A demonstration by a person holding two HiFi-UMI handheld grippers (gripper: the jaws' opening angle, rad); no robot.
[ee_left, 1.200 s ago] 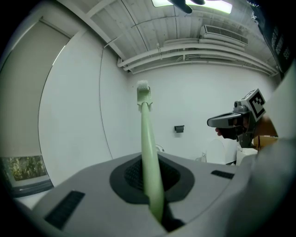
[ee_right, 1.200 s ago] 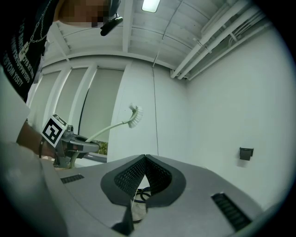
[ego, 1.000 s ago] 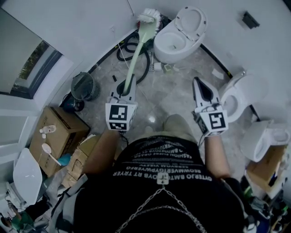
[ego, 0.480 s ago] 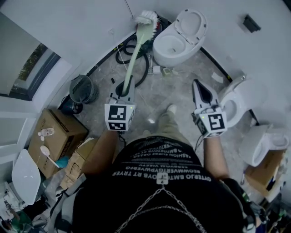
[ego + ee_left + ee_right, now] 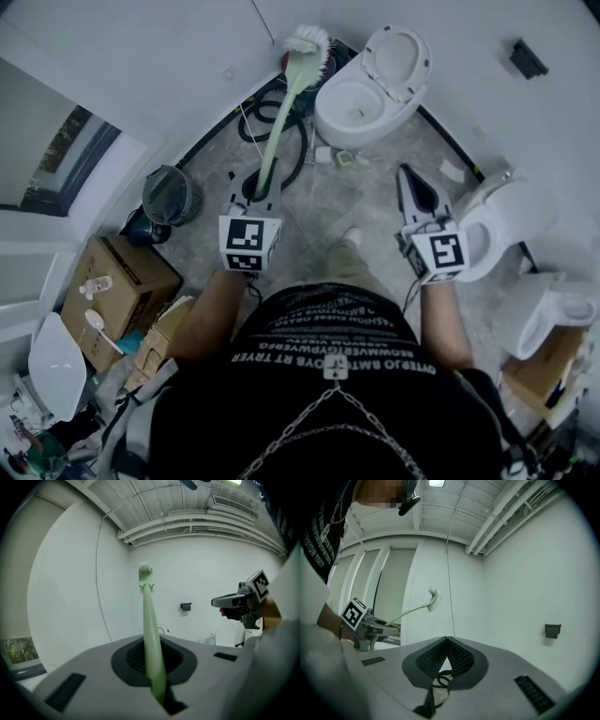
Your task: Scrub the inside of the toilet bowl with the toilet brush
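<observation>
A grey marbled floor (image 5: 328,202) fills the middle of the head view, with white walls curving round it. The person's black printed shirt (image 5: 328,375) takes up the 6 o'clock edge. A white ceramic toilet bowl (image 5: 361,98) with its lid raised stands at 12 to 1 o'clock from the person. A second white toilet (image 5: 502,220) sits at 3 o'clock and a brown cardboard box (image 5: 117,281) at 9 o'clock. A coiled black hose (image 5: 272,103) lies at 9 o'clock of the first bowl.

The long pale green toilet brush (image 5: 281,112) with white bristles points from the left gripper (image 5: 260,176) towards 12 o'clock. Its head is outside the bowl, at 10 o'clock of the rim, above the hose and near the wall; it seems clear of the wall, though the angle makes that hard to judge. In the left gripper view the jaws are clamped tight on the brush handle (image 5: 151,639), which rises steeply between them.

The right gripper (image 5: 408,178), at 2 o'clock from the person and well apart from the brush, has its jaws closed tip to tip with nothing between them (image 5: 447,641).
</observation>
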